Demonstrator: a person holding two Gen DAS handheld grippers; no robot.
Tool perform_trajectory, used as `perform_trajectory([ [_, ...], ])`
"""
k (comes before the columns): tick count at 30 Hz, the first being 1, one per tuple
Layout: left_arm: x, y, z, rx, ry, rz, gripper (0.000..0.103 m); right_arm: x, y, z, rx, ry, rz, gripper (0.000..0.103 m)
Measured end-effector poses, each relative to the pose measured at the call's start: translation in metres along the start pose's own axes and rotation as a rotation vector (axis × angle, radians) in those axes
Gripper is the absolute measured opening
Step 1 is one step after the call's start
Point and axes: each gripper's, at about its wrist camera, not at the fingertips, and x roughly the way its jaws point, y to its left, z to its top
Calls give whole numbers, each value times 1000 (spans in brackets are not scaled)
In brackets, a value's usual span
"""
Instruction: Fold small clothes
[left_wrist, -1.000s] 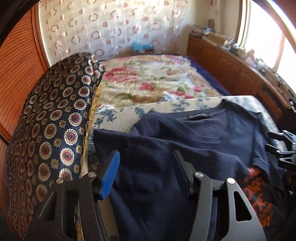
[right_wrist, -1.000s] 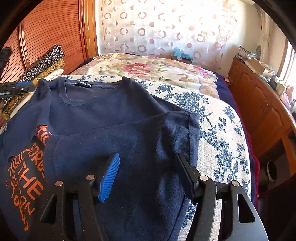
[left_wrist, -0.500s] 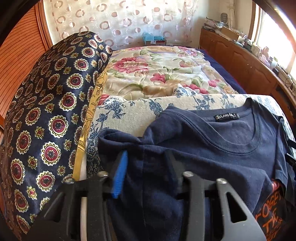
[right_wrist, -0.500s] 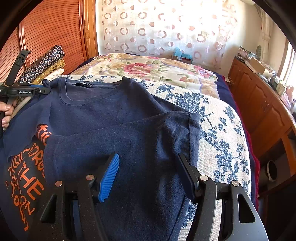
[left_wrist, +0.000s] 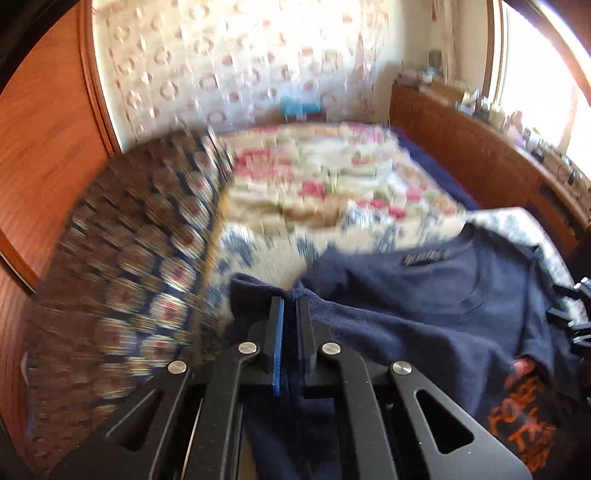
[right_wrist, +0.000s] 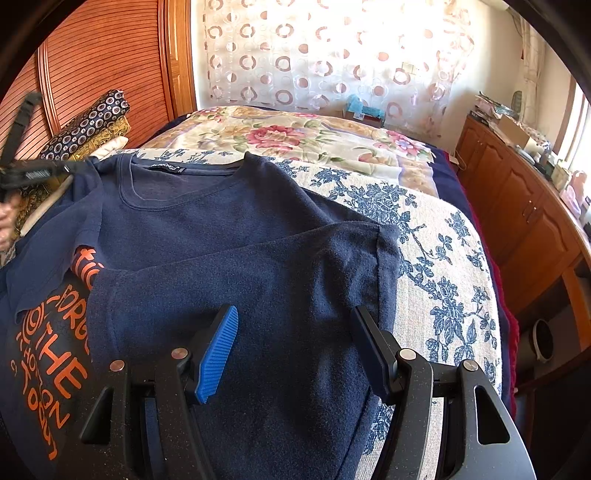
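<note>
**Pinching the sleeve of a navy T-shirt on the bed**

Starting at the left, a wooden slatted panel (right_wrist: 92, 55) backs a stack of folded patterned cloths (right_wrist: 88, 125) that lies just beside the shirt's shoulder. The left gripper (left_wrist: 289, 306) is there, its fingers pressed together on a fold of the navy T-shirt (right_wrist: 221, 221) at the sleeve end; the left wrist view is smeared with blur, so finer detail of the pinch is hard to read. The shirt lies spread on a white cover with blue flowers (right_wrist: 436, 266), neckline and label towards the far side, one sleeve folded in over the chest. Orange lettering (right_wrist: 48, 354) shows on the part nearest the left edge. Beyond it lies a floral quilt (right_wrist: 295, 136), and a curtain with ring shapes (right_wrist: 314, 55) hangs at the back. The right gripper (right_wrist: 295, 332) hovers over the folded sleeve with fingers spread wide, holding nothing. At far right runs a wooden cabinet (right_wrist: 524, 206) with clutter on top.
</note>
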Motion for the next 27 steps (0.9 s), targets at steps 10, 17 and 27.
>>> perform_trajectory([
  [10, -39, 36, 16, -18, -97, 48, 7, -17, -21, 0, 52, -38, 25, 65],
  [17, -46, 44, 19, -14, -118, 47, 7, -19, -59, 18, 53, -37, -2, 65],
  [27, -63, 22, 0, -6, -158, -17, 6, 26, -84, 31, 162, 43, 90, 64],
])
